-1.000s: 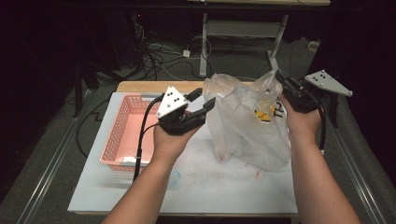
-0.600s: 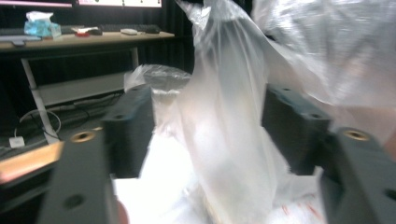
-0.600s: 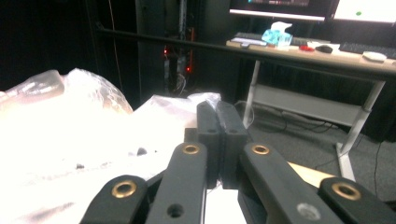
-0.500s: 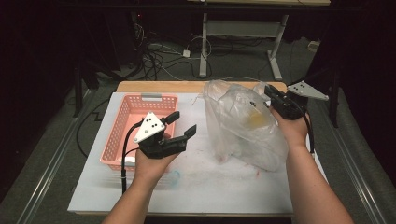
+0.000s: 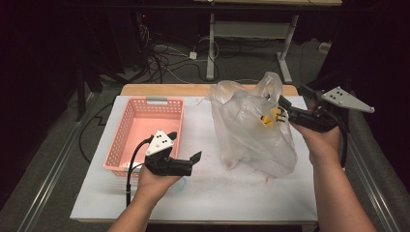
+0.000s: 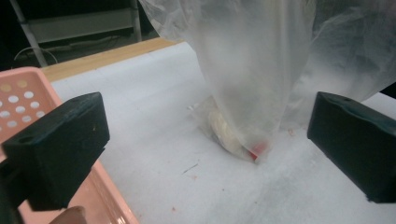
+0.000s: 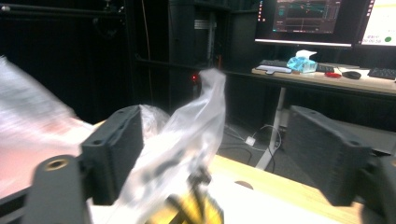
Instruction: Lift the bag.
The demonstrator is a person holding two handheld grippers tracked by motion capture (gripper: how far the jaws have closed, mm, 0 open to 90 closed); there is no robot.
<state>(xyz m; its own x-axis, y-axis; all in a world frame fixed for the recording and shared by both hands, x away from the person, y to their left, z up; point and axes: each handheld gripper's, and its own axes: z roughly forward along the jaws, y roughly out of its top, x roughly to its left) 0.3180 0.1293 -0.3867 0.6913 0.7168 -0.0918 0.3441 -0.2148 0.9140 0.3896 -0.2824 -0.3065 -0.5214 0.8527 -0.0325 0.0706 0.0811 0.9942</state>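
A clear plastic bag (image 5: pixel 251 133) stands on the white table cover (image 5: pixel 203 193) and holds a yellow-and-black item (image 5: pixel 267 119). My right gripper (image 5: pixel 291 100) is at the bag's upper right; its jaws have just been opening. In the right gripper view, the bag's handle strip (image 7: pixel 198 126) hangs loose between the parted jaws of the right gripper (image 7: pixel 219 151). My left gripper (image 5: pixel 185 147) is low over the table, left of the bag; its jaws have also just been opening. They stand wide apart with nothing between them, left gripper (image 6: pixel 205 140) facing the bag's bottom (image 6: pixel 233 135).
A pink perforated basket (image 5: pixel 124 145) sits at the table's left, close beside the left hand. A wooden table edge (image 5: pixel 169 89) runs along the back. Cables and a desk frame (image 5: pixel 212 43) lie beyond. A desk with monitors (image 7: pixel 308 21) stands behind.
The left gripper let go of the bag and sank down and left toward the basket, jaws opening wide. The right gripper's jaws parted off the bag handle.
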